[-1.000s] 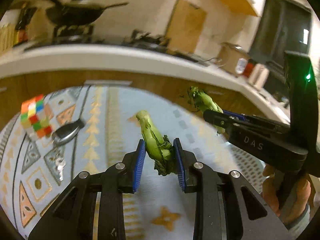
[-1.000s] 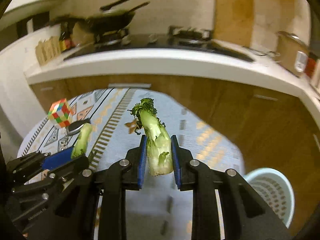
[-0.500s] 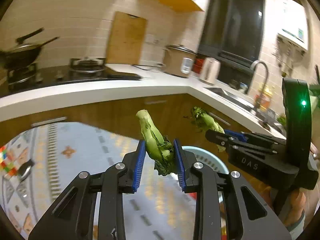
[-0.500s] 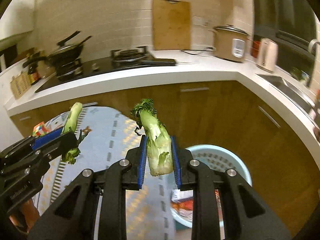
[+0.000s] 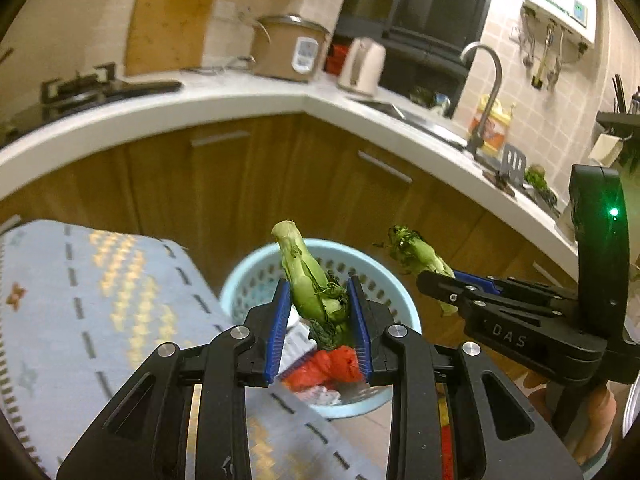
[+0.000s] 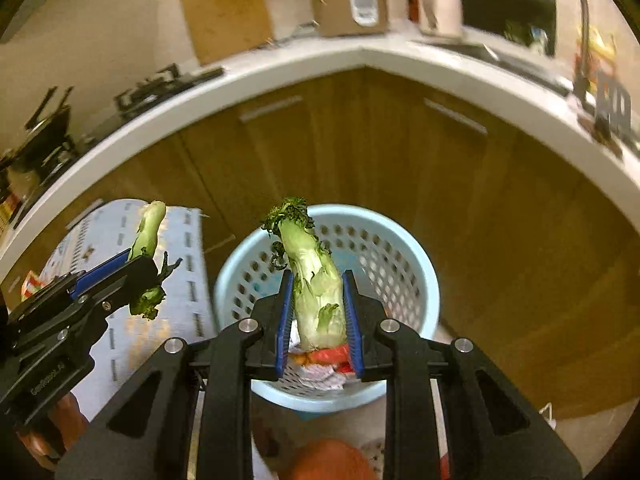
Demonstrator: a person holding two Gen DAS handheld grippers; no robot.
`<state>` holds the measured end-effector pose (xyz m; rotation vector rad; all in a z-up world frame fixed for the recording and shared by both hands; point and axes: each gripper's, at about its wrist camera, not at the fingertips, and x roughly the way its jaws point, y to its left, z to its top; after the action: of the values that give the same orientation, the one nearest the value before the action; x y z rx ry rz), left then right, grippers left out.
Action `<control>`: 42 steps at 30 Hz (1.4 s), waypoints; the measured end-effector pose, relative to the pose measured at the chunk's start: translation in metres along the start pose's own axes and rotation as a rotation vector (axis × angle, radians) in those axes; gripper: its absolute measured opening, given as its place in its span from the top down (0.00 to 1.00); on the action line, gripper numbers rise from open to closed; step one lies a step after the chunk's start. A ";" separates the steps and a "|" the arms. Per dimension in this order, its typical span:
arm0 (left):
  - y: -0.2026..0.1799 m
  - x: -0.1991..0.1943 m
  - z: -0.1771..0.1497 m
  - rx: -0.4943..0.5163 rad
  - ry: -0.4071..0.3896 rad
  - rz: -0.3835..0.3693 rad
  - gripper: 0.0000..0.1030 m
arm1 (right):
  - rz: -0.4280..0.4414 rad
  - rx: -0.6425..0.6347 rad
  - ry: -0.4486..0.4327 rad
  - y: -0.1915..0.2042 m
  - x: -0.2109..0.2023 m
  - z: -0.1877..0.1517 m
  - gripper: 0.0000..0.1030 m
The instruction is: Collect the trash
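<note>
My left gripper (image 5: pixel 318 320) is shut on a green vegetable stalk (image 5: pixel 308 276) and holds it over the light blue perforated trash basket (image 5: pixel 404 300). My right gripper (image 6: pixel 318 318) is shut on a pale vegetable stump (image 6: pixel 316 284) with dark leafy top, above the same basket (image 6: pixel 400 256). Red and white trash (image 6: pixel 328 360) lies in the basket. The left gripper with its stalk shows at the left of the right wrist view (image 6: pixel 116 276). The right gripper shows at the right of the left wrist view (image 5: pixel 444 284).
A table with a patterned blue cloth (image 5: pixel 80 300) stands left of the basket. Wooden cabinets (image 6: pixel 480 200) under a white counter (image 5: pixel 240 100) curve behind it. A sink tap (image 5: pixel 488 80), rice cooker (image 5: pixel 288 48) and kettle (image 5: pixel 362 66) stand on the counter.
Both grippers have swung right from over the table to above the trash basket, each still holding its vegetable piece. The cube and keys have left the view.
</note>
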<state>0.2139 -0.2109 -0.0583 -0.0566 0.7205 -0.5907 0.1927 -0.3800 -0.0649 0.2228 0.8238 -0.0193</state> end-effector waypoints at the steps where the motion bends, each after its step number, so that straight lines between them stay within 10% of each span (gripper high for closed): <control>1: -0.001 0.003 -0.001 0.003 0.008 -0.006 0.73 | -0.001 0.010 0.010 -0.004 0.004 -0.001 0.80; 6: -0.006 0.029 0.000 0.013 0.054 -0.037 0.72 | -0.009 0.044 0.049 -0.015 0.022 -0.003 0.79; 10: -0.006 0.037 0.000 0.009 0.050 -0.032 0.44 | -0.015 0.065 0.077 -0.021 0.034 -0.002 0.79; 21: 0.013 0.013 -0.004 -0.039 0.013 -0.013 0.42 | -0.010 0.068 0.051 -0.017 0.022 -0.004 0.70; 42: 0.029 -0.107 -0.057 0.001 -0.316 0.318 0.13 | -0.109 -0.030 -0.383 0.059 -0.088 -0.039 0.49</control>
<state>0.1275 -0.1221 -0.0442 -0.0321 0.4101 -0.2687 0.1107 -0.3205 -0.0151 0.1394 0.4531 -0.1472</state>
